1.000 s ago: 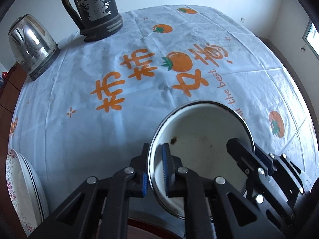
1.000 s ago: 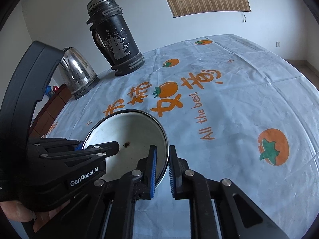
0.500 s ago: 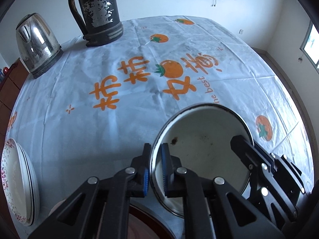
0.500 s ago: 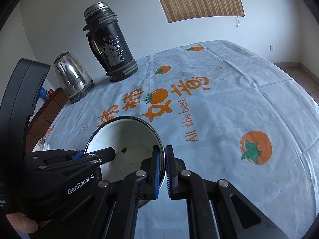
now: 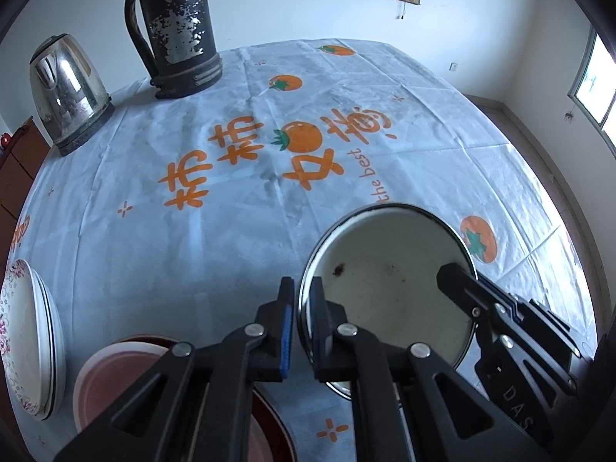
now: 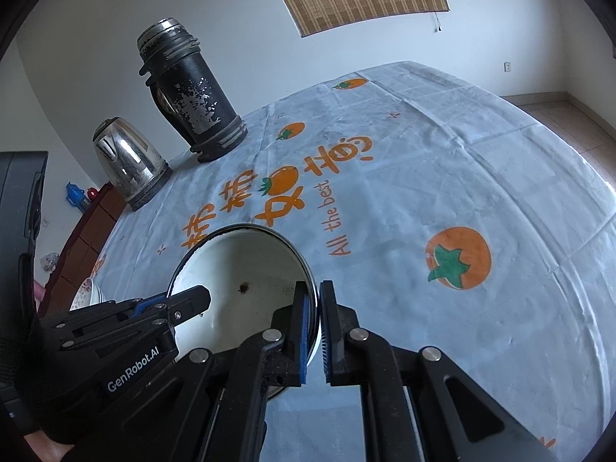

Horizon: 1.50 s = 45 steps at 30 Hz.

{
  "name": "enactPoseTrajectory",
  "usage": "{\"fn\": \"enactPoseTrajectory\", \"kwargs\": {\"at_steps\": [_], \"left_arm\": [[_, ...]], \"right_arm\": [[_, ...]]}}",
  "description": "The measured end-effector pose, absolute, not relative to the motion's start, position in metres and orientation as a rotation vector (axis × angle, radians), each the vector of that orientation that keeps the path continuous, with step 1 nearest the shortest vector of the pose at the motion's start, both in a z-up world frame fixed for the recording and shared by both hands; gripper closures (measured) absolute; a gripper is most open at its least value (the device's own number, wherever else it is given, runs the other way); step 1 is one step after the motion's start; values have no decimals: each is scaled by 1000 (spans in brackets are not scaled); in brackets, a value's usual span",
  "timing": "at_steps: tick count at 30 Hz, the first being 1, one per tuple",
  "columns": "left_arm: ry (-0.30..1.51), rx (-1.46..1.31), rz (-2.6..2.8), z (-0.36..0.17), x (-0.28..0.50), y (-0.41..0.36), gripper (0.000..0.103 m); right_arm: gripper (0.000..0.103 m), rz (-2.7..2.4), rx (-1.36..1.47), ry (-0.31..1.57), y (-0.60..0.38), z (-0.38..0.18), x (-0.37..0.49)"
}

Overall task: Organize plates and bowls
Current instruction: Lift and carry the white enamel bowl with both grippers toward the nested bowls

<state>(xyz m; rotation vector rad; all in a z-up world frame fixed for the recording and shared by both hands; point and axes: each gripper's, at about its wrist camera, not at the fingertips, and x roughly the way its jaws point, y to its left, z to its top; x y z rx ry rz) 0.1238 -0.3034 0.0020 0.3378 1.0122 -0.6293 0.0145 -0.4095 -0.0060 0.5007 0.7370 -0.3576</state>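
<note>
A white enamel bowl [image 5: 385, 269] with a dark rim and a few brown specks inside hangs just above the tablecloth, held from both sides. My left gripper [image 5: 302, 300] is shut on its left rim. My right gripper [image 6: 318, 308] is shut on the opposite rim, one pad inside the bowl [image 6: 246, 261] and one outside. In the left wrist view the right gripper [image 5: 462, 281] reaches in from the lower right. At the left table edge stands a stack of flowered plates [image 5: 27, 331]. Beside it, under my left fingers, sit a pink bowl [image 5: 111, 373] and a dark red dish [image 5: 265, 427].
A black thermos jug [image 6: 192, 88] and a steel kettle [image 6: 127, 161] stand at the far left of the table [image 6: 462, 177], which wears a white cloth with orange fruit prints. A dark wooden cabinet [image 6: 88, 231] lies beyond the left edge. A gloved hand [image 6: 23, 385] holds the left gripper.
Both grippers closed the last bit onto the bowl's rim. They drew back and slightly up with the bowl, so the pink bowl and red dish came into the left wrist view.
</note>
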Motion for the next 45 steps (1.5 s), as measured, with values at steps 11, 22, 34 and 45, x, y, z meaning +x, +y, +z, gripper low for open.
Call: {"fn": "enactPoseTrajectory", "kwargs": {"at_steps": [11, 22, 34, 45], "left_arm": [[990, 338, -657, -1, 97, -312, 98], [947, 355, -689, -4, 67, -310, 98], [930, 366, -692, -5, 48, -303, 98], [923, 363, -691, -4, 37, -295, 98]], "right_arm": [[96, -365, 540, 753, -422, -8, -10], [96, -369, 559, 741, -425, -14, -36], [96, -384, 533, 718, -413, -15, -57], [96, -383, 545, 708, -407, -16, -70]]}}
